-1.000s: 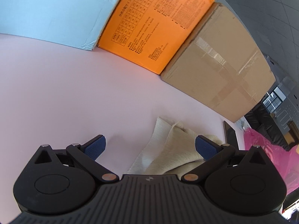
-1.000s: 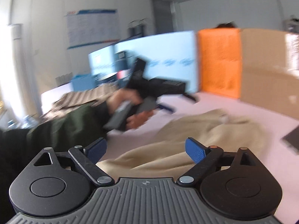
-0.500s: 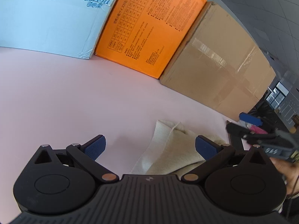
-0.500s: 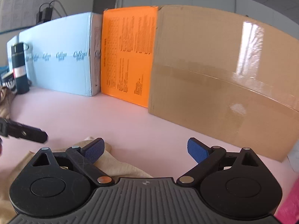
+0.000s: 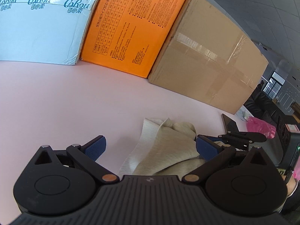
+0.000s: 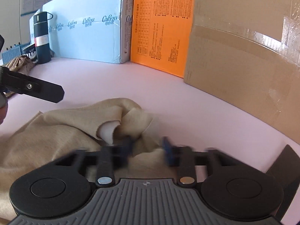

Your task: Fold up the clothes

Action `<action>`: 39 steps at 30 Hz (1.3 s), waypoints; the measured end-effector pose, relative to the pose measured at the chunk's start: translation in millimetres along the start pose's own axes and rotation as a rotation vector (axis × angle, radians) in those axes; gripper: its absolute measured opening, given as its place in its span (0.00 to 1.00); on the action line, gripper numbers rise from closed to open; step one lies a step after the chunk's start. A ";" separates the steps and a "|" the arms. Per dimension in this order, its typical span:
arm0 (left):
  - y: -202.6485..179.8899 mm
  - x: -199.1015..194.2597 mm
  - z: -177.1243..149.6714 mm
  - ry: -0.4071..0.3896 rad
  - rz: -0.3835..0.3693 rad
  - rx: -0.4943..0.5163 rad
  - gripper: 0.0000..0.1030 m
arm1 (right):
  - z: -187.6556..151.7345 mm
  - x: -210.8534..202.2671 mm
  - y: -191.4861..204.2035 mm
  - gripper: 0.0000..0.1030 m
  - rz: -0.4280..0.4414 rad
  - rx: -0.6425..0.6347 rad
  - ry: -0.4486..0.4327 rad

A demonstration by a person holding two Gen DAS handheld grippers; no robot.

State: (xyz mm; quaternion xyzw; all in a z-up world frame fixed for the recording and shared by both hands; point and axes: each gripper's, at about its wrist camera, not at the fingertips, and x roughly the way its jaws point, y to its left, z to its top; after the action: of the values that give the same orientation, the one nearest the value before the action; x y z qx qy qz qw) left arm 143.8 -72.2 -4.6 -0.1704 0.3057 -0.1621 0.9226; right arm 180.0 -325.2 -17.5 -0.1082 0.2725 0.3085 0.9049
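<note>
Pink tabletop, soft light garment crumpled; best pinched at an edge. Left claw wide apart; right claw blurred, narrowly apart.

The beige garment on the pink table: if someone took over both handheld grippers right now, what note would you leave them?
Left gripper: open, holding nothing, just above the near part of the beige garment.
Right gripper: blurred by motion, fingers partly closed around a bunched fold of the cloth; whether it has gripped cannot be told.
Garment: crumpled on the pink table, in front of the blue box, orange box and brown cardboard box.
Done: no fold visible.
Left: secure the fold, spread the garment flat, then fold it.
</note>
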 end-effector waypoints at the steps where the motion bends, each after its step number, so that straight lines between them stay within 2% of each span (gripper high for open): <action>1: -1.0 1.9 2.6 0.009 0.001 -0.008 1.00 | -0.8 -1.9 -1.3 0.20 -0.002 0.003 -0.004; 5: -8.0 20.0 12.3 0.061 0.010 0.011 1.00 | -3.1 -7.6 -10.8 0.18 -0.062 0.016 -0.014; 7: -11.5 29.0 17.1 0.087 0.014 0.021 1.00 | -4.8 -10.3 -14.9 0.13 -0.101 0.010 -0.009; 12: -20.2 51.6 29.1 0.152 0.026 0.044 1.00 | -5.8 -15.4 -27.4 0.12 -0.212 0.001 0.001; 16: -23.3 68.2 29.8 0.186 0.014 0.047 0.98 | -5.9 -26.3 -42.3 0.12 -0.234 0.071 -0.033; 17: -23.4 69.1 27.3 0.171 0.009 0.051 0.92 | -6.1 -28.4 -44.8 0.12 -0.235 0.085 -0.043; 19: -22.3 71.1 21.5 0.154 -0.007 0.061 0.44 | -6.7 -31.1 -48.5 0.13 -0.233 0.108 -0.059; 20: -21.3 71.5 19.0 0.144 -0.006 0.068 0.38 | -7.0 -31.7 -50.0 0.13 -0.232 0.119 -0.064; 22: -19.5 71.5 17.3 0.135 0.009 0.085 0.13 | -7.7 -31.1 -49.7 0.21 -0.237 0.117 -0.064; 24: -14.3 70.4 18.9 0.133 0.007 0.067 0.06 | -9.0 -29.4 -46.4 0.44 -0.240 0.097 -0.051; 27: -9.1 69.2 19.6 0.126 -0.002 0.052 0.05 | -8.8 -25.0 -42.0 0.50 -0.240 0.073 -0.033; 28: -8.6 69.0 19.4 0.124 -0.001 0.057 0.05 | -8.7 -24.5 -40.7 0.52 -0.242 0.067 -0.032; 30: -9.4 69.1 19.5 0.122 0.001 0.064 0.05 | -8.6 -21.1 -39.0 0.74 -0.225 0.058 -0.028; 32: -11.2 69.7 19.5 0.120 -0.003 0.067 0.08 | -8.1 -16.3 -36.1 0.79 -0.206 0.044 -0.013; 33: -11.9 69.6 19.0 0.115 -0.020 0.069 0.15 | -7.8 -13.5 -34.1 0.79 -0.197 0.036 -0.004; 35: -13.9 69.3 18.0 0.106 -0.055 0.072 0.39 | -6.6 -10.7 -33.5 0.80 -0.173 0.036 -0.004; 37: -19.4 67.3 16.2 0.094 -0.091 0.074 0.92 | -5.4 -6.4 -36.8 0.80 -0.130 0.060 0.001; 38: -23.7 66.3 14.7 0.083 -0.074 0.088 0.98 | -4.8 -4.9 -38.1 0.79 -0.109 0.068 0.002; 39: -27.7 66.7 12.9 0.074 -0.038 0.117 0.98 | -4.1 -4.5 -37.6 0.70 -0.077 0.069 0.001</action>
State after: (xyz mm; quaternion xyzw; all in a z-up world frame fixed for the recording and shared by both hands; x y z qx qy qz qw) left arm 197.1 -120.9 -17.3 -0.1160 0.3262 -0.2032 0.9159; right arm 198.4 -358.4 -17.3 -0.0874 0.2793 0.2637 0.9191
